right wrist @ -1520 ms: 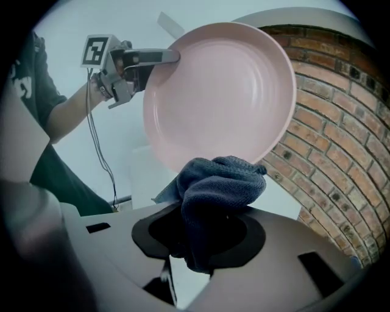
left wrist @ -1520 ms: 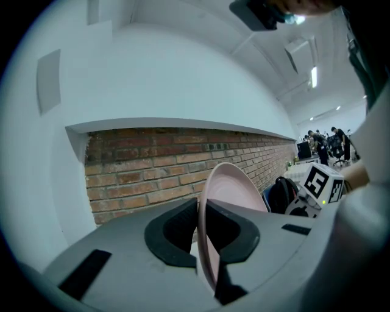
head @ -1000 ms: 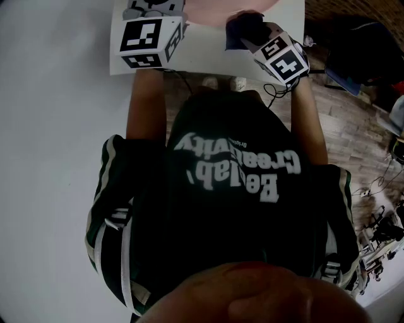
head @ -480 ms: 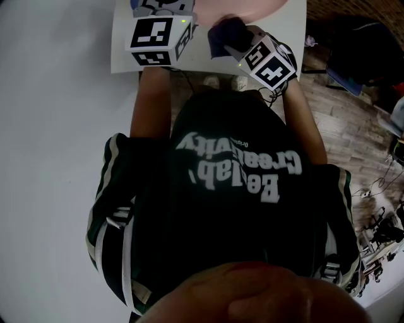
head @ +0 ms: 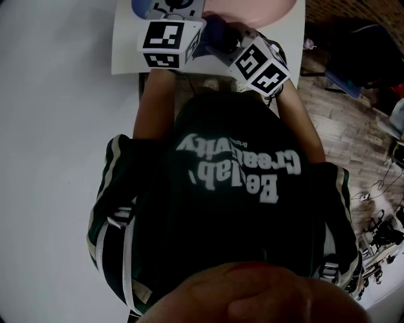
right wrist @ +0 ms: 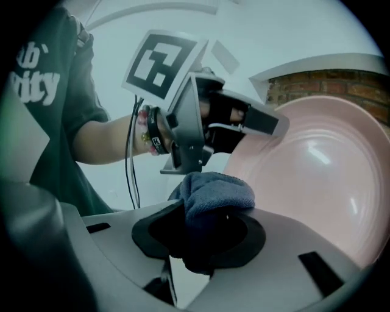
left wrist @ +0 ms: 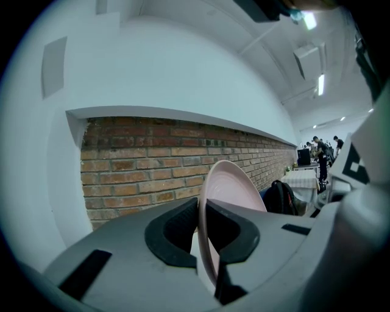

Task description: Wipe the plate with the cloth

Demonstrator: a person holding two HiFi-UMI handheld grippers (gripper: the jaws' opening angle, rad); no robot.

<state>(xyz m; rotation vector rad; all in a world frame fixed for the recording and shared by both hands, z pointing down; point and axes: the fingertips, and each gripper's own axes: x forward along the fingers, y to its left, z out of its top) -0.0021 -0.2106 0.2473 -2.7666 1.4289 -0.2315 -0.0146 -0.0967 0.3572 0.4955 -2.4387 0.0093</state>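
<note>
A pink plate [left wrist: 224, 192] stands on edge, its rim pinched in my left gripper [left wrist: 203, 237], which is shut on it. In the right gripper view the plate's [right wrist: 317, 183] hollow face fills the right side, with the left gripper [right wrist: 268, 125] clamped on its rim at upper left. My right gripper [right wrist: 204, 234] is shut on a bunched blue-grey cloth [right wrist: 213, 195], which sits just in front of the plate's lower left face. In the head view both marker cubes are side by side at the top, with the cloth [head: 213, 31] between them and the plate [head: 252, 9] behind.
A white table [head: 126, 44] lies under the hands at the top of the head view. A brick wall [left wrist: 146, 167] runs behind the plate. Wooden floor with bags and cables [head: 353, 94] lies to the right.
My right gripper with the cloth has moved left and up toward the left gripper, so the two marker cubes now sit close together. The left gripper has shifted slightly right.
</note>
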